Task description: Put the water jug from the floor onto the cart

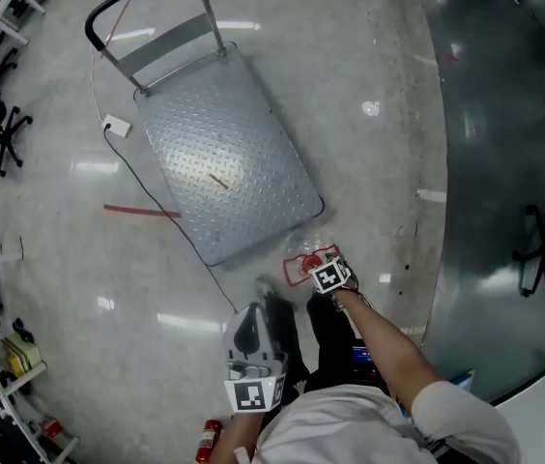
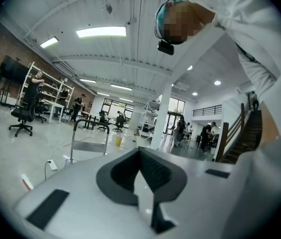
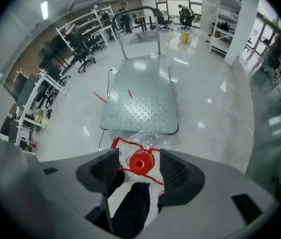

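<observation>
– So, head view first: how far along?
– Nothing is moved over yet. Water jug (image 1: 303, 249) sits on the floor (image 1: 388, 162), just beside the near edge of the cart (image 1: 224, 162). The deck carries no jug, only one small stick-like scrap (image 1: 219, 180). Right tongs (image 1: 327, 271) hang over the jug's top. Left tongs (image 1: 251, 334) are near the person (image 1: 350, 419), apart from the jug.
– Counts?
– One jug, one cart, two tongs. Also on the floor: one red strip (image 1: 142, 211) and one white plug block (image 1: 116, 125).
– Left gripper view?
– Left tongs are closed up, pads meeting at the tip, nothing in them. They point out level across the room. The cart shows far ahead; the jug isn't in this view.
– Right gripper view?
– Right tongs point steeply down, jaws wide apart. The jug's one red cap (image 3: 141, 163) sits between them with a gap on each side, so no grip. The clear body is underneath, and the cart deck is just beyond it.
– What's left?
– All of it, I'd say: close on the cap or neck, lift, carry to the deck, set down, let go.
</observation>
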The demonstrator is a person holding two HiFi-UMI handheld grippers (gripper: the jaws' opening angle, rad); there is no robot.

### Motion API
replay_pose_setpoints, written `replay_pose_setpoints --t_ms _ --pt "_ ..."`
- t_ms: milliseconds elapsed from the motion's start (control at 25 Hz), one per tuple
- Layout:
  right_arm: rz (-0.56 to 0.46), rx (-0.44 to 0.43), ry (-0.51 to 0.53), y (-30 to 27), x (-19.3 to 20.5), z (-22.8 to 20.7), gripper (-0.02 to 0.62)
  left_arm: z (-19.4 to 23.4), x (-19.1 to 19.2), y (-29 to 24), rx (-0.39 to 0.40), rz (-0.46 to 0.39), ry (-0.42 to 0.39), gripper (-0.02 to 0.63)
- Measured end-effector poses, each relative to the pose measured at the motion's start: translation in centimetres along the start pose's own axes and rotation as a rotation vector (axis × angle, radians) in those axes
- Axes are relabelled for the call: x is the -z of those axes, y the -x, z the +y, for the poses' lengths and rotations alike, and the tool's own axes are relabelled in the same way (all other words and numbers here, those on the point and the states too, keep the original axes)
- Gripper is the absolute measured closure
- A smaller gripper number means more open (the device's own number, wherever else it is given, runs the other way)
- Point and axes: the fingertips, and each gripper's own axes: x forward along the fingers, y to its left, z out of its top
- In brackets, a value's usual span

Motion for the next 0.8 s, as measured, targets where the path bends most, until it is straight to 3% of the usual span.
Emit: replay_pose_setpoints --t_ms 200,320,520,800 --pt "0.076 -0.015 -0.018 -6.5 3.8 0.9 0.336 1.5 4.0 0.6 -0.027 0.063 0.056 0.603" --pt "0.067 0.032 -0.004 -8.6 4.6 0.7 0.325 2.0 6.0 1.4 -0.038 0.093 0.075 0.603" --pt "-0.008 0.161 0.077 -9.1 3.6 0.2 0.327 2.9 8.1 2.2 -0.055 0.124 0.115 0.603" --pt "0.024 0.2 0.085 -9.1 6.0 0.7 0.327 3.2 7.9 2.4 -0.052 0.119 0.12 0.603"
